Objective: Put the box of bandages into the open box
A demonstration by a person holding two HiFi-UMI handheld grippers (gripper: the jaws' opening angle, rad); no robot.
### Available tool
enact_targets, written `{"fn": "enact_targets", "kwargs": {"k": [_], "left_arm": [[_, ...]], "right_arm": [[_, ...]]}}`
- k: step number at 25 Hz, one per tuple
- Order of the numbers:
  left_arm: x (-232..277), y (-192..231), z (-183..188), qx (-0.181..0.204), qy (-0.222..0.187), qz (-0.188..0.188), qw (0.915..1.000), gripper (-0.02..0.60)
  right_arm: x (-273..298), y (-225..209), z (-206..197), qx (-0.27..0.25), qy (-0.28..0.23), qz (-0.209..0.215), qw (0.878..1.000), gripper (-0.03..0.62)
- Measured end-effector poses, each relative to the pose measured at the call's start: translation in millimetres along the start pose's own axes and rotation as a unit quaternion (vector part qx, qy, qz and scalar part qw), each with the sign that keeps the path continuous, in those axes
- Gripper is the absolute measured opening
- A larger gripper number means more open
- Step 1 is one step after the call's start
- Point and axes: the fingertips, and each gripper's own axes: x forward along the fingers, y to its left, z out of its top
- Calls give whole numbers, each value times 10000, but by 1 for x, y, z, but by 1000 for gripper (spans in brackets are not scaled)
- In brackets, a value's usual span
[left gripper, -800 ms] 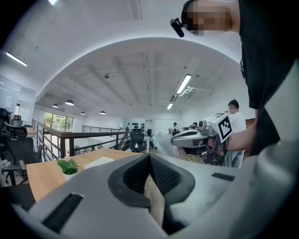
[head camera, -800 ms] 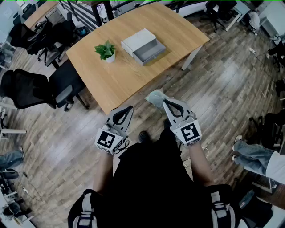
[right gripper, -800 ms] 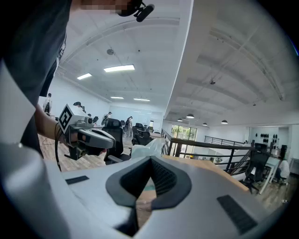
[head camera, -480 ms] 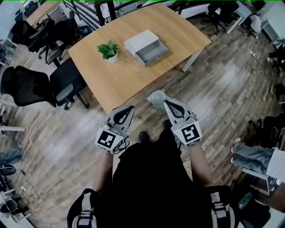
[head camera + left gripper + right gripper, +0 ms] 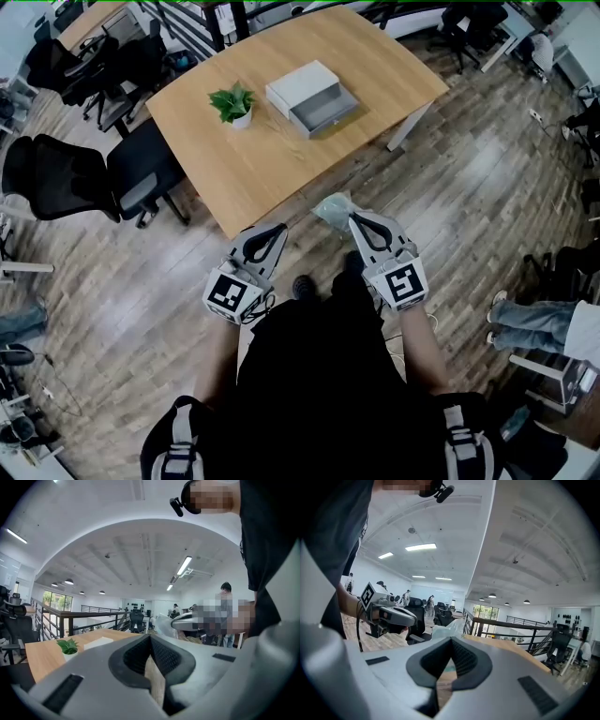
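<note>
**Spotter A:** Your right tongs (image 5: 353, 217) are pressed together on the bandage box (image 5: 332, 207). They pinch its crinkly clear wrap at the end nearest you, and the pale pack sticks out past the tips.

**Spotter B:** Your left tongs (image 5: 278, 227) are closed tip to tip with nothing in them. In the left gripper view only floorboards show through the loop behind the tips.

**Spotter A:** You hold both pairs side by side in front of your body. They point toward the table (image 5: 272, 164) and tilt only slightly down.

**Spotter B:** The bandage box hangs over the wooden floor (image 5: 450, 187). It is just short of the table's near edge and does not touch it.

**Spotter A:** The open box (image 5: 314, 98) sits out on the table, toward the side far from you and well apart from the bandage box. Its grey tray is drawn out from the white shell, toward your right.

**Spotter B:** A small potted plant (image 5: 233, 101) stands just left of the open box, near it but not touching.

**Spotter A:** Black office chairs (image 5: 66, 178) stand on the floor off the table's left end. One of them is tucked close against the table's edge.
</note>
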Motion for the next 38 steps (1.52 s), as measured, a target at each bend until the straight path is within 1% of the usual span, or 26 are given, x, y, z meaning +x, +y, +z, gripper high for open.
{"fn": "enact_targets", "kwargs": {"k": [4, 7, 8, 12, 17, 20, 24, 25, 29, 33, 35, 38], "left_arm": [[-1, 3, 0, -30, 20, 0, 10000, 21], [-2, 2, 0, -14, 52, -12, 10000, 23], [-2, 2, 0, -5, 58, -13, 10000, 23], [-1, 4, 3, 10, 58, 9, 10000, 23], [1, 9, 3, -46, 108, 120, 9999, 23], [8, 9, 2, -56, 102, 121, 9999, 23], [23, 10, 1, -65, 160, 134, 9998, 23], [27, 10, 1, -91, 173, 148, 9997, 23], [48, 12, 1, -130, 229, 223, 9994, 23], [76, 11, 8, -119, 172, 335, 9992, 22], [90, 11, 11, -134, 156, 411, 9989, 22], [110, 11, 17, -186, 130, 548, 9982, 23]], "right_arm": [[2, 1, -1, -273, -43, 51, 9996, 25], [1, 1, -1, -54, 34, 6, 10000, 25], [1, 0, -1, -52, 32, 10, 10000, 25], [6, -3, 1, -278, -60, 105, 9995, 25], [10, -6, 0, -290, -58, 184, 9994, 25], [10, -12, -4, -269, -47, 213, 9994, 25], [13, -27, -10, 186, 55, 181, 9996, 25], [15, -31, -11, 209, 43, 204, 9996, 25], [20, -51, -12, -185, -70, 404, 9990, 25], [22, -79, -16, -44, -5, 487, 9988, 25], [23, -93, -18, -95, 6, 565, 9984, 25], [24, -114, -19, -320, -41, 742, 9967, 25]]}}
